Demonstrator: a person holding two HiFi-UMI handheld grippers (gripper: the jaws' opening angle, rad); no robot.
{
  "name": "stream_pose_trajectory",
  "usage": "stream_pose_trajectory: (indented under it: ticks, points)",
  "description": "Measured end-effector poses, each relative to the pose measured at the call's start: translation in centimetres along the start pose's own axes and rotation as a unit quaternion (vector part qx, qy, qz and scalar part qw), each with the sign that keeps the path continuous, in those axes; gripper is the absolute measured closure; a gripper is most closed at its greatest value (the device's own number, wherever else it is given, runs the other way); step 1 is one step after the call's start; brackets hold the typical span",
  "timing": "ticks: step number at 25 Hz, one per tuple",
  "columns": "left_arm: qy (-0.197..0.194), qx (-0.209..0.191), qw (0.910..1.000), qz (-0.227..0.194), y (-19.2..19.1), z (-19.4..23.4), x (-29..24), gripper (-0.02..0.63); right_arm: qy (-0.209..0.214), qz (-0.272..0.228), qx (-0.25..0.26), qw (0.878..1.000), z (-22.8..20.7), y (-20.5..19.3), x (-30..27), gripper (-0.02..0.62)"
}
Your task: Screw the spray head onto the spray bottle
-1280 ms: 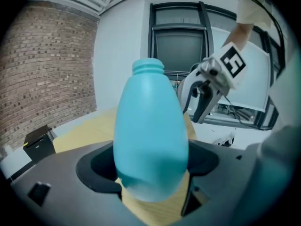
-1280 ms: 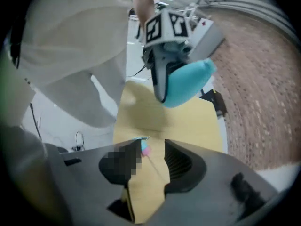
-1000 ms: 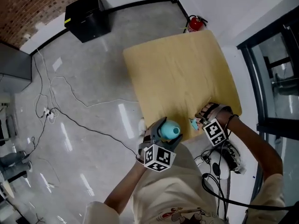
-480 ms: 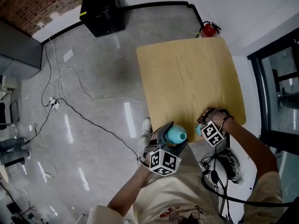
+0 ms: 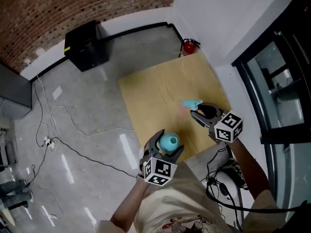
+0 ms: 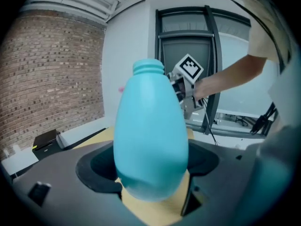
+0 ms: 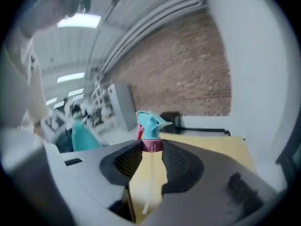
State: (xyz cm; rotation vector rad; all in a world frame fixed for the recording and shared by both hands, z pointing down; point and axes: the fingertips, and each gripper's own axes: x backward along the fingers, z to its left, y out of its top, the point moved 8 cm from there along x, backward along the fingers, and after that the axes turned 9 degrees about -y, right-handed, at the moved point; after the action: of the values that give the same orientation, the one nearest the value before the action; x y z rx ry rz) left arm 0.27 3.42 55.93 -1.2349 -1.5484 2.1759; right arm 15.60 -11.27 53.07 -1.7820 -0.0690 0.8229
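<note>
My left gripper's (image 6: pixel 151 175) jaws are clamping the belly of the teal spray bottle (image 6: pixel 150 140), whose bare threaded neck is pointing up, right at the near left corner of the wooden table (image 5: pixel 150 89). My right gripper's (image 7: pixel 152 149) jaws have just been closing and are pinching the pink collar of the spray head (image 7: pixel 149 122), with its dip tube trailing back between them, over the table's right side. Open air is separating the two parts. Plain wood is stretching away to the far edge, where a fire extinguisher (image 5: pixel 188 46) is standing.
</note>
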Motion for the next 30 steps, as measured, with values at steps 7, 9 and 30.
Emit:
stream_pose_trajectory:
  ticks: [7,9,30]
  points:
    - [-0.063,-0.066,0.9953,0.032,7.6,-0.8,-5.6,0.189,-0.038,-0.305,-0.135,0.942,0.0,12.8,13.8,0.466]
    - [-0.074,-0.077,0.9929,0.052,8.5,-1.7,-6.7,0.189,-0.033,-0.334,-0.119,0.935,1.0,14.3,16.7,0.466]
    - [-0.166,-0.138,0.9763,0.013,19.7,-6.3,-5.4,0.189,-0.081,-0.279,-0.073,0.954,4.2,11.0,21.5,0.466]
